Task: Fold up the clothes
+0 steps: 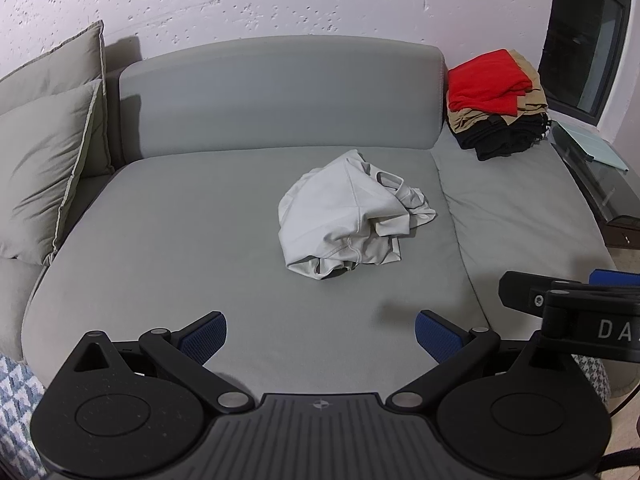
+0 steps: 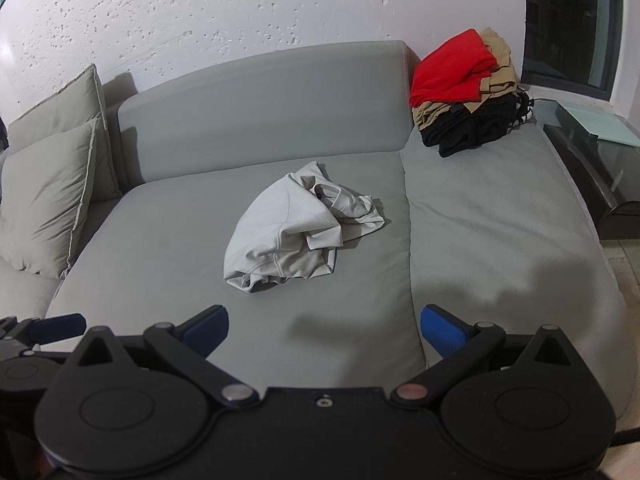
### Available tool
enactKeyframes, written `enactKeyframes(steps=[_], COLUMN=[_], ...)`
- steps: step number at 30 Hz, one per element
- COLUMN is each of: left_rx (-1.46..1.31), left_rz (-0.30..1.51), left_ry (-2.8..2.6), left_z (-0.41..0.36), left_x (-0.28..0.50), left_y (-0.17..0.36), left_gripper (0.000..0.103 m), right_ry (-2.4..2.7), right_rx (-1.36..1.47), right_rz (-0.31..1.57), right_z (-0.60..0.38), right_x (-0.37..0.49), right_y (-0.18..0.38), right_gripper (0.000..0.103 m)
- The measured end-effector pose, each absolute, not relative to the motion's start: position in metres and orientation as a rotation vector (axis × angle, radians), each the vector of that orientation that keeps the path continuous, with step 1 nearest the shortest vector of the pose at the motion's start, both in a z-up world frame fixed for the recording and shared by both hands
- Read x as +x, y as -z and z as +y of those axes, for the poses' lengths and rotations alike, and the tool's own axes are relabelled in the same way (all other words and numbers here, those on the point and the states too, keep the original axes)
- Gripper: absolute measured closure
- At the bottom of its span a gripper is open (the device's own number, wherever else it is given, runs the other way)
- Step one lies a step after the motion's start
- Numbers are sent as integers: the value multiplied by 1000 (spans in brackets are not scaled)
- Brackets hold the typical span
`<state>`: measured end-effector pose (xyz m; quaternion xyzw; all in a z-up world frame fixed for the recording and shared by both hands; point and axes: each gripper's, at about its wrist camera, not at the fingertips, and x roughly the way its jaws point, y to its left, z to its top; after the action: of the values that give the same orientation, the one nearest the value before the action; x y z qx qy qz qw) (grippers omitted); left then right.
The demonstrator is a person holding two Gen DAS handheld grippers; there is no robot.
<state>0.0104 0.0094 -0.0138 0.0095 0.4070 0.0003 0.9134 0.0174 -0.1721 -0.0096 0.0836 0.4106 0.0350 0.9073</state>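
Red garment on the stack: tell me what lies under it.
Under the red garment lie tan clothes, then black ones. How many pieces is hidden by the folds.

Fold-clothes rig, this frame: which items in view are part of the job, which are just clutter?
Job:
- crumpled white garment, unfolded, mid-cushion
- stack of folded clothes, red on top, far right corner
- left gripper and right gripper, fingers apart, holding nothing
- grey sofa as work surface

Lying about:
- pillows
- glass side table with a pale green pad
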Motion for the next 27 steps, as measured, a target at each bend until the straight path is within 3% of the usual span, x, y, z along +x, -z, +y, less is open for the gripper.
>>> enactKeyframes(steps=[9,15,16,18,21,22,23,27], left_rx=[49,-71,-82,-79,-76,-81,-86,-123], left_rz=[795,858,845,793,750,756,762,814], left_ry=[-57,-85,-80,-66,-29,-13,4,15], left_z=[31,71,75,79,78,78,78,82], left_x=[27,57,60,62,68,71,74,84], left_y=[33,56,57,58,61,62,64,74], left_gripper=[3,22,22,9,5,5,5,8], right_ry=[-88,-150,-161,-180,-217,-224,-230,-310], right_rx=[207,154,144,138,126,113,103,111], right_rz=[722,695,696,703,713,715,723,788], right_z=[-177,-167,-165,-161,-155,-151,-148,-138], right_x=[29,58,64,78,99,105,113,140], right_y=[30,54,59,67,79,83,88,106], right_gripper=[0,0,3,10,34,49,55,55])
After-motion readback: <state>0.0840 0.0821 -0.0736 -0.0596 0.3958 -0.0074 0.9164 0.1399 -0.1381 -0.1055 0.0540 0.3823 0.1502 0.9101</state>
